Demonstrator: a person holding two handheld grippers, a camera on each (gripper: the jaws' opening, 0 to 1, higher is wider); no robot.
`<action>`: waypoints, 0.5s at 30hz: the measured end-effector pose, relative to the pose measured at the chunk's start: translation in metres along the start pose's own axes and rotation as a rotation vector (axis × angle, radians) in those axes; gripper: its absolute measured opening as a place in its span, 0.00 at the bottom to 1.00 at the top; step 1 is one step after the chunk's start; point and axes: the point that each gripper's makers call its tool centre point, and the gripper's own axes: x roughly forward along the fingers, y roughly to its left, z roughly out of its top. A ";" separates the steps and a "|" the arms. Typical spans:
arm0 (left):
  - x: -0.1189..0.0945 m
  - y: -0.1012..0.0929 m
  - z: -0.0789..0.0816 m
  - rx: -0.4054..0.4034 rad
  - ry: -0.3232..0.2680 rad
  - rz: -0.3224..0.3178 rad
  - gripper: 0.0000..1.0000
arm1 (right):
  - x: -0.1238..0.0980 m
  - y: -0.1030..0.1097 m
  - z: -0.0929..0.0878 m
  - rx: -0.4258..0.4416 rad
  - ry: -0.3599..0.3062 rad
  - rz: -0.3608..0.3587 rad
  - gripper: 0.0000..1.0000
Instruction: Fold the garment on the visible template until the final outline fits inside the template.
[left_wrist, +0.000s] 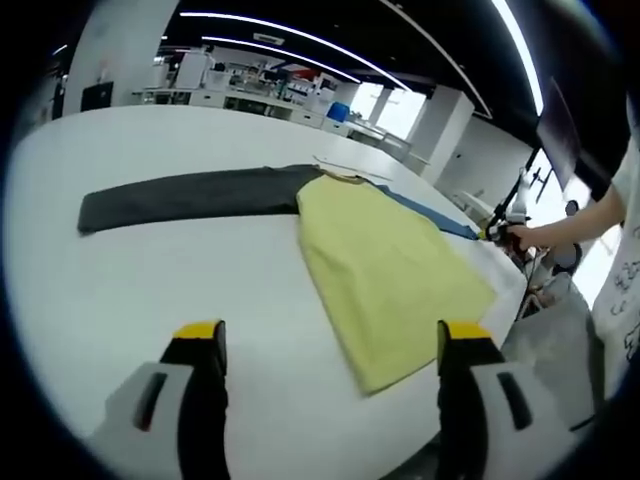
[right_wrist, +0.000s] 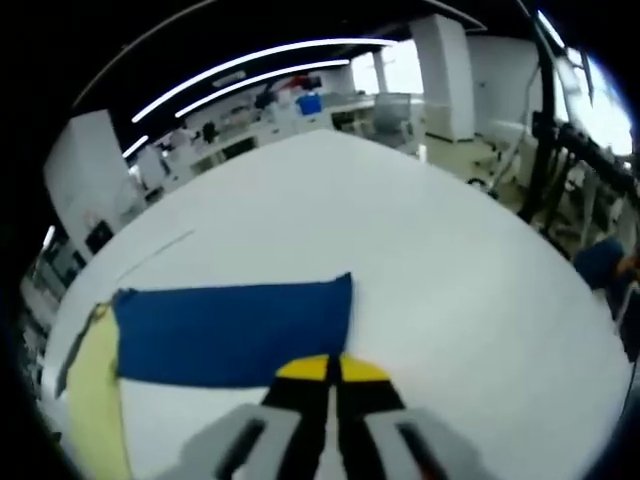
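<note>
- Left gripper view: garment (left_wrist: 385, 270) lies flat on the white table (left_wrist: 150, 280), yellow body spread toward the near edge, grey sleeve (left_wrist: 190, 195) stretched out to one side, blue sleeve (left_wrist: 430, 215) running off the far side. Laid out full length, likely so each part can be folded in turn.
- Left gripper (left_wrist: 333, 345) hovers over bare table just short of the yellow hem, jaws wide apart, holding nothing.
- A person's hand (left_wrist: 520, 236) shows at the far table edge, near the blue sleeve's end.
- Right gripper view: blue sleeve (right_wrist: 235, 332) lies flat, its cuff end nearest the tips; yellow body (right_wrist: 95, 400) at the side.
- Right gripper (right_wrist: 328, 368) sits low at the sleeve's edge, jaws pressed together; whether cloth is pinched between them I cannot tell.
- No template outline made out in either view.
</note>
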 end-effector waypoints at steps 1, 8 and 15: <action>0.000 0.000 0.000 0.002 -0.002 -0.001 0.84 | -0.002 0.002 0.002 -0.007 -0.004 0.002 0.00; 0.006 -0.010 0.002 0.064 0.016 -0.028 0.84 | -0.018 0.038 0.026 -0.119 -0.035 0.098 0.00; 0.011 -0.018 0.005 0.128 0.015 -0.048 0.84 | -0.036 0.116 0.045 -0.174 -0.069 0.257 0.00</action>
